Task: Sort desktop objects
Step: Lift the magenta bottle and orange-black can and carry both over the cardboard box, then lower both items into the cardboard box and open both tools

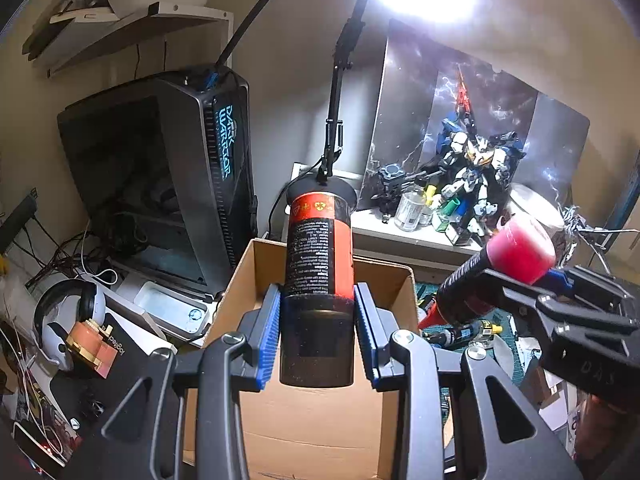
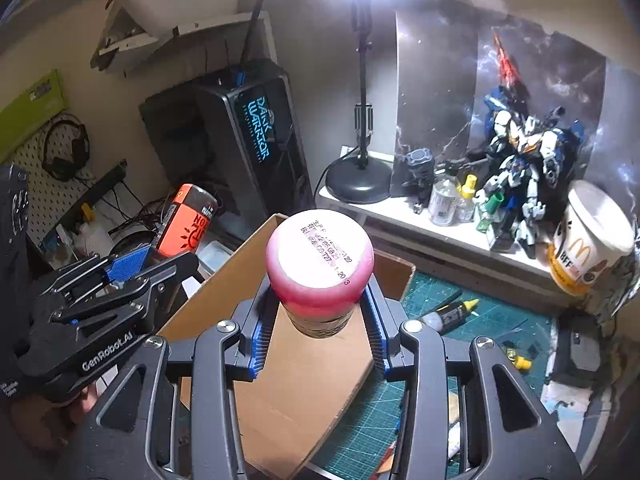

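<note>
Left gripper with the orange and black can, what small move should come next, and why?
Probably lower it a little, then release. The left gripper grips the orange and black can upright above the open cardboard box, jaws closed on its black lower end, so a short descent would avoid a drop.

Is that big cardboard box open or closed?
Open. The cardboard box has no lid over it: both views look past its upright walls straight onto its brown floor, below the cans the tongs hold.

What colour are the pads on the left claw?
Blue, ribbed pads gripping the orange-and-black can; clearest in the left wrist view.
</note>
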{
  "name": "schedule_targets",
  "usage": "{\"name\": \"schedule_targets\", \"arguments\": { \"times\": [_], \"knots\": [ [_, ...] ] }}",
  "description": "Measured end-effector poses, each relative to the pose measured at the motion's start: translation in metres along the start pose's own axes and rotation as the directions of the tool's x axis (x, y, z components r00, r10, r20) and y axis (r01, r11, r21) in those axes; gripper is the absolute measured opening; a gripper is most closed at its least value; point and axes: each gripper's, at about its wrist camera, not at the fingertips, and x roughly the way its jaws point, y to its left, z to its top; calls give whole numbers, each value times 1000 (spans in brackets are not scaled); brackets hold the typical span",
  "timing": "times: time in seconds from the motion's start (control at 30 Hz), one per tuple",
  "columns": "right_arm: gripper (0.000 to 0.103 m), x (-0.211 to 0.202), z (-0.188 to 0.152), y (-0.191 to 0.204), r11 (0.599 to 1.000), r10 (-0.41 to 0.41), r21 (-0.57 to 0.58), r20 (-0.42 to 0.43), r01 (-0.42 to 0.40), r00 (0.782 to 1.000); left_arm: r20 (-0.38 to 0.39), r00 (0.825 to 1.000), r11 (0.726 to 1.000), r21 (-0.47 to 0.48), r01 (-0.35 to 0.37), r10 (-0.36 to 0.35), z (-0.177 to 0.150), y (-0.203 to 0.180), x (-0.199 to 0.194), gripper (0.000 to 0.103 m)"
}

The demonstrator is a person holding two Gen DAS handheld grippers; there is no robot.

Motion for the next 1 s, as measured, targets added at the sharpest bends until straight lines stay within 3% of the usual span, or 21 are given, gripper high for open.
{"name": "schedule_targets", "arguments": {
  "times": [0.7,1.0],
  "knots": [
    [39,59,14,-31,988,148,-33,-38,-149,988,-60,990,992,1,-124,124,23,-5,38,35],
    [38,65,23,-27,992,121,-32,-43,-123,992,-66,994,996,11,-84,85,34,7,49,35]
  ]
}}
